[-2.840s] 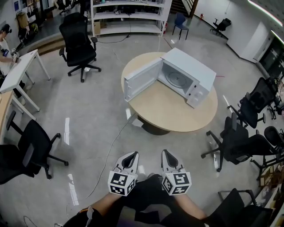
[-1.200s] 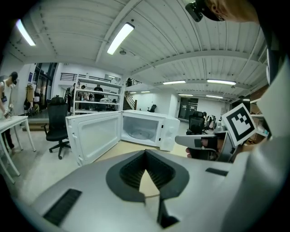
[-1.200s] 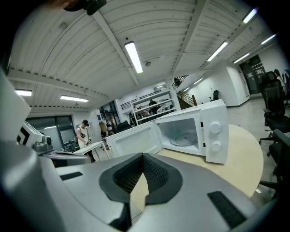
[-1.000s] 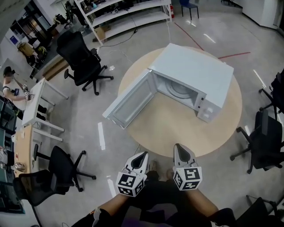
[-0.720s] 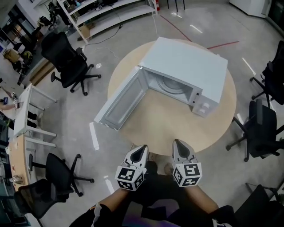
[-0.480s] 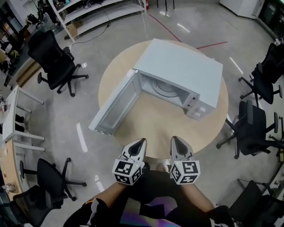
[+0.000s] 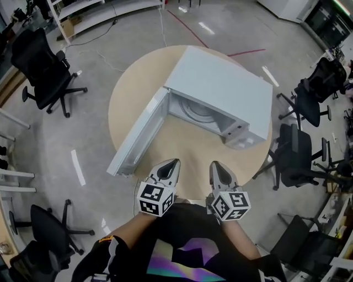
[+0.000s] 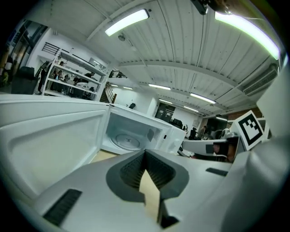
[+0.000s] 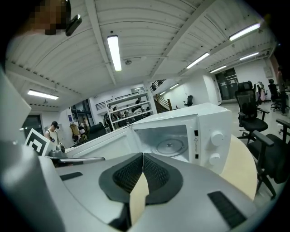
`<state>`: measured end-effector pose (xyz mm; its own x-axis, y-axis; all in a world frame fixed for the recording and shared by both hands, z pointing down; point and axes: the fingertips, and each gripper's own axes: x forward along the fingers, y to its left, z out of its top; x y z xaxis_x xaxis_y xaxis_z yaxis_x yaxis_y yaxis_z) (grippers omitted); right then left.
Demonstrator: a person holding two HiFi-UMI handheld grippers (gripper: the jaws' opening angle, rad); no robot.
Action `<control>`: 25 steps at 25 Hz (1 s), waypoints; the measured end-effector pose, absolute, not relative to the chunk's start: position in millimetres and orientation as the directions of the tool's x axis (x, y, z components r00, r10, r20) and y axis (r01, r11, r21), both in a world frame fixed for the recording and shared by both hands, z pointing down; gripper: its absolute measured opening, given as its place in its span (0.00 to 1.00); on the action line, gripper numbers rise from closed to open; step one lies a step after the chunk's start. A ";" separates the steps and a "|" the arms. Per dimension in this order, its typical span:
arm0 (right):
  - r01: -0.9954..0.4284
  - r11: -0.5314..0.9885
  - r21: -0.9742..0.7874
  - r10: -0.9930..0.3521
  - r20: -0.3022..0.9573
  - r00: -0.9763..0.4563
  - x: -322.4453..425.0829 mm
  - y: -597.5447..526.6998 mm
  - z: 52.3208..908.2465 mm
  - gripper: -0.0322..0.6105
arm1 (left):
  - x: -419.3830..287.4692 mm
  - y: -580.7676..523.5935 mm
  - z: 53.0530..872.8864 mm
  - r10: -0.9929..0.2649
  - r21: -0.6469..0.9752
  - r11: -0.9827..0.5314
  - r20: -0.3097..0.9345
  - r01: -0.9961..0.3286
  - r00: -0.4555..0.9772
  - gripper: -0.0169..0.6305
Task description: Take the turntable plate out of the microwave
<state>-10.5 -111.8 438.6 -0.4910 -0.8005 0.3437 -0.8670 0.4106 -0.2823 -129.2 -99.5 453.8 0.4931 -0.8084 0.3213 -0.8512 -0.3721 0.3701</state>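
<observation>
A white microwave [image 7: 220, 82] stands on a round wooden table [image 7: 198, 146], its door [image 7: 138, 132] swung wide open to the left. The glass turntable plate [image 7: 197, 112] lies flat inside the cavity; it also shows in the left gripper view as the plate [image 8: 127, 141] and in the right gripper view as the plate [image 9: 170, 146]. My left gripper [image 7: 172, 163] and right gripper [image 7: 215, 165] hover side by side at the table's near edge, short of the microwave. Both point at the cavity, are shut and hold nothing. The left gripper [image 8: 145, 152] faces the door's inner side [image 8: 50, 140]; the right gripper [image 9: 142, 155] faces the control knobs [image 9: 216, 138].
Black office chairs stand round the table: one at the far left [image 7: 41, 60], one at the lower left [image 7: 49, 231], two at the right [image 7: 300, 160] [image 7: 314, 88]. Shelving [image 7: 94, 8] lines the back. A cable [image 7: 118, 69] runs over the grey floor.
The table and microwave have come nearer and lower in the head view. Both grippers have moved forward to the table's edge, still shut.
</observation>
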 end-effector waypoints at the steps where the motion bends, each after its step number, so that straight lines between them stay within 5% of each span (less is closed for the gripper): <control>1: -0.866 0.407 -0.291 -0.801 0.341 -0.492 -14.5 -114.4 438.8 0.08 | -131.8 -103.5 453.7 -0.805 0.374 -0.382 0.314 -0.845 0.503 0.10; 13: -0.850 0.371 -0.374 -0.802 0.334 -0.496 -35.2 -145.4 443.2 0.08 | -147.8 -141.7 445.6 -0.785 0.424 -0.444 0.242 -0.790 0.571 0.10; 25: -0.819 0.248 -0.518 -0.798 0.370 -0.476 -16.6 -222.1 487.9 0.12 | -133.3 -206.7 475.0 -0.752 0.548 -0.361 0.308 -0.754 0.583 0.14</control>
<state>-16.6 -222.1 487.9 -0.4761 -0.7976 0.3704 -0.8186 0.2481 -0.5180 -133.3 -206.7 475.0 0.5835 -0.7516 0.3077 -0.7543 -0.3610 0.5484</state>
